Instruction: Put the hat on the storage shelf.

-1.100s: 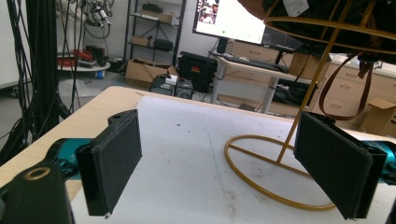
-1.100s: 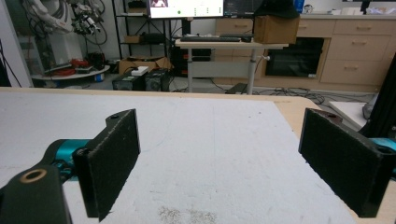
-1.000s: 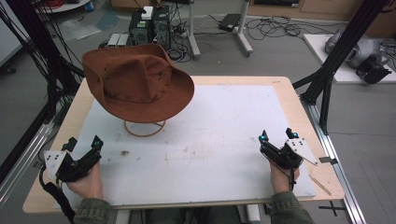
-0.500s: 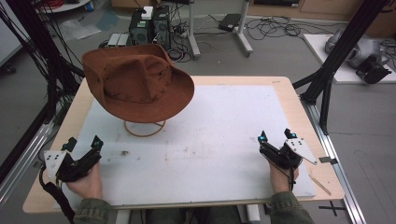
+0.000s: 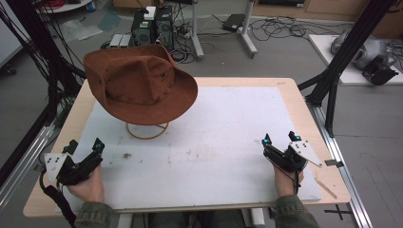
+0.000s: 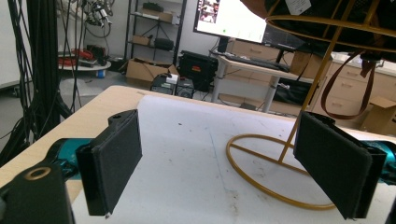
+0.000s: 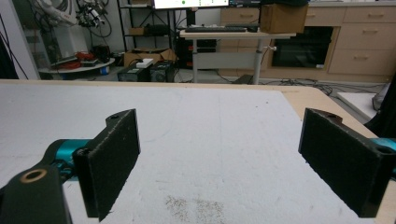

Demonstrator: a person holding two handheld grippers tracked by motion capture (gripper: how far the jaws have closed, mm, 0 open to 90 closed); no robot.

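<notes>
A brown wide-brimmed hat [image 5: 138, 84] rests on a gold wire stand [image 5: 147, 129] at the back left of the white mat [image 5: 228, 123]. My left gripper [image 5: 85, 146] lies near the front left corner, open, pointing toward the stand. In the left gripper view the stand's ring [image 6: 261, 163] lies ahead between the jaws, with the hat's underside [image 6: 327, 14] and a brown strap [image 6: 345, 88] above. My right gripper [image 5: 280, 139] rests at the front right, open, with nothing between its fingers [image 7: 109, 163].
The wooden table [image 5: 306, 118] borders the mat on all sides. Black frame posts [image 5: 340, 61] stand at both sides of the table. Computers, cables and desks [image 7: 229, 32] lie on the floor beyond the far edge.
</notes>
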